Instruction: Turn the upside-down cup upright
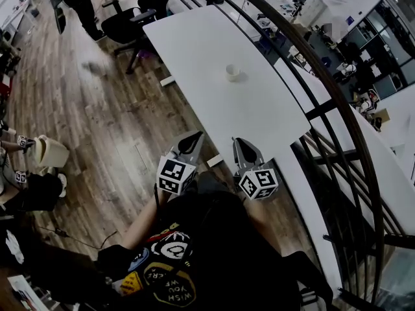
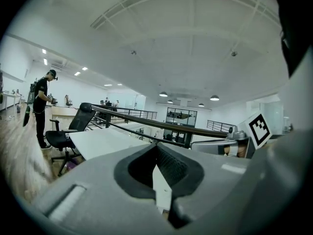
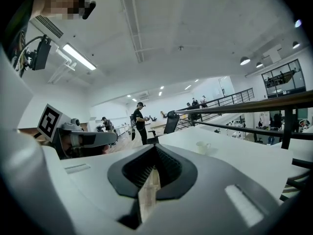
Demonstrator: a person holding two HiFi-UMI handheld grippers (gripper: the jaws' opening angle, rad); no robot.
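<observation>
Small white cup (image 1: 233, 72) stands alone near the middle of a long white desk (image 1: 259, 115), well apart from both of our tools. It is too small in the head view for us to tell which end is up. Our left hand-held gripper (image 1: 194, 137) and right hand-held gripper (image 1: 238, 142) are raised side by side at the desk's near end. Each bears a cube with square markers, and both point along the desk toward the cup. In each gripper's own view the two grey jaws meet at their tips, closed, with nothing held between them. The right gripper view shows the cup ahead and a little to the right on the bare desk top; the left gripper view does not show it. A dark metal railing (image 1: 321, 109) runs along the desk's right side, and a black office chair (image 1: 130, 21) stands at its far end on a brown wooden floor (image 1: 97, 122).

We judge that the task is at the approach: the cup is not yet reached. The next move calls for carrying one gripper, likely the right, forward to the cup and spreading its jaws. The jaws then close on the cup's wall, and we lift and roll the wrist so the cup can be set down on its base.
</observation>
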